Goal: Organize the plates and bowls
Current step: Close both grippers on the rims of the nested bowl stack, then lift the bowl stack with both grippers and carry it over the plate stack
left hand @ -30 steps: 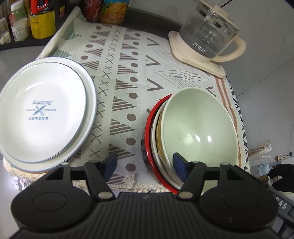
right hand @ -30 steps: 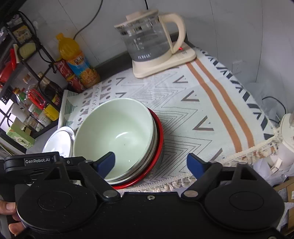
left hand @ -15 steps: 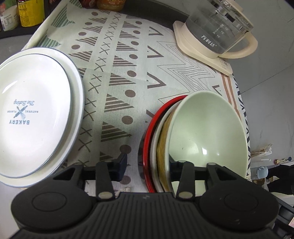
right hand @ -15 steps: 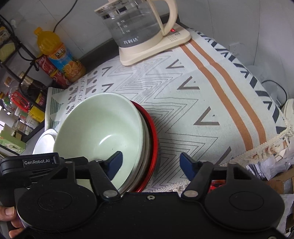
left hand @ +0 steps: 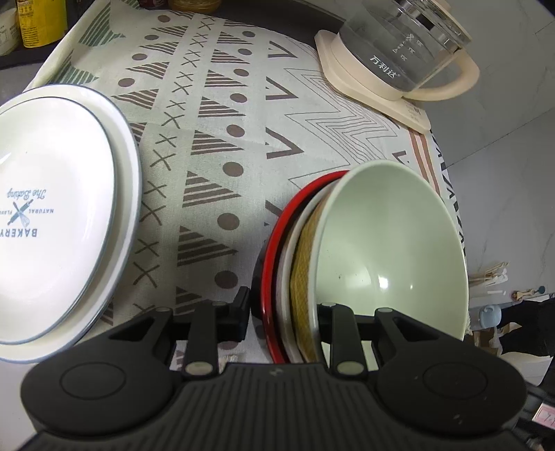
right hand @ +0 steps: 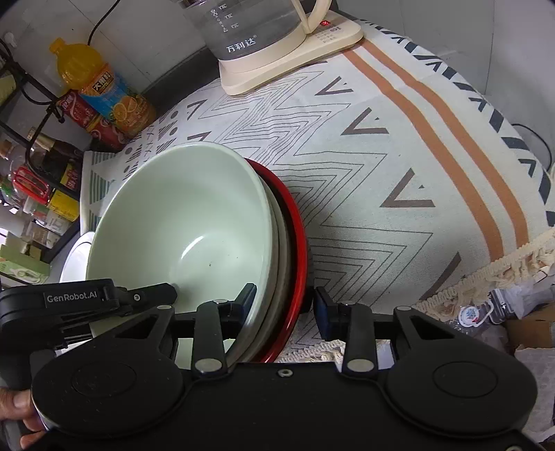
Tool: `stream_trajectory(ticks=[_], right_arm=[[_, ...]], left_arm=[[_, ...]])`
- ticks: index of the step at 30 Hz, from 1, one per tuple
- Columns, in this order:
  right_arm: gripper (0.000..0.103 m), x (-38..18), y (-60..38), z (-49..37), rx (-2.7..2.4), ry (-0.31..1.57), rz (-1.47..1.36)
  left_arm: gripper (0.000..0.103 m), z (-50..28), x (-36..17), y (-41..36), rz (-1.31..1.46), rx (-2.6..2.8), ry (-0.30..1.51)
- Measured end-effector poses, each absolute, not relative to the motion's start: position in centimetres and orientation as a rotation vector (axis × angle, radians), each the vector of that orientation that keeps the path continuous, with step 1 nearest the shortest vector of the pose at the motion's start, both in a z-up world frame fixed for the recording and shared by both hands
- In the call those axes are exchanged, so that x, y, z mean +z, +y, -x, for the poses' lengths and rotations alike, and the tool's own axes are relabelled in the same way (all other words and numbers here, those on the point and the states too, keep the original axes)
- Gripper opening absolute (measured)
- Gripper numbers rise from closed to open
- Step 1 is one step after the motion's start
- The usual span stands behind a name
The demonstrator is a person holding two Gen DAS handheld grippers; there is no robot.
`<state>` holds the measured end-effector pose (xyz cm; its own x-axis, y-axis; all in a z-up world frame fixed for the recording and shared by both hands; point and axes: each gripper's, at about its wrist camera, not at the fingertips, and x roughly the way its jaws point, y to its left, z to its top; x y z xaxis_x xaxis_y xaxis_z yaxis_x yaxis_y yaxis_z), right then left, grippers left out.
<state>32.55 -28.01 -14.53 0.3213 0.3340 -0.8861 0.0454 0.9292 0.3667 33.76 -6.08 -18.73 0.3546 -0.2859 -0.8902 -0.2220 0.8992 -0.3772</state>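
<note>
Stack: green bowl (left hand: 392, 249) nested in red-rimmed dish (right hand: 300, 243); rigid, glossy, breakable, likely heavy.
Hold: opposite rims.
Left gripper (left hand: 282, 314): jaws just closing, straddling the rims; contact unclear.
Right gripper (right hand: 282, 300): the same.

The round pale-green glazed bowl (left hand: 388, 243) gleams smooth; the round red-rimmed dish (right hand: 295, 249) beneath is glossy too. The patterned woven cloth (left hand: 225, 114) looks matt. The clear glass kettle (right hand: 256, 24) shines on cream plastic.
</note>
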Motion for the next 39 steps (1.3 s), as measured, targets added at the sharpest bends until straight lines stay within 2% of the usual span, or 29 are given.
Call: stream_trajectory(ticks=[14, 39], right_arm=[[0.033, -12.6, -26.9, -32.5, 0.222, 1.197, -0.354], [0.033, -7.9, -18.7, -33.0, 0.351, 1.125, -0.303]], left_arm=[[0.026, -32.6, -15.8, -4.2, 0.482, -0.01, 1.174], [0.026, -29.4, -11.5, 4.7, 0.533, 0.094, 1.069]])
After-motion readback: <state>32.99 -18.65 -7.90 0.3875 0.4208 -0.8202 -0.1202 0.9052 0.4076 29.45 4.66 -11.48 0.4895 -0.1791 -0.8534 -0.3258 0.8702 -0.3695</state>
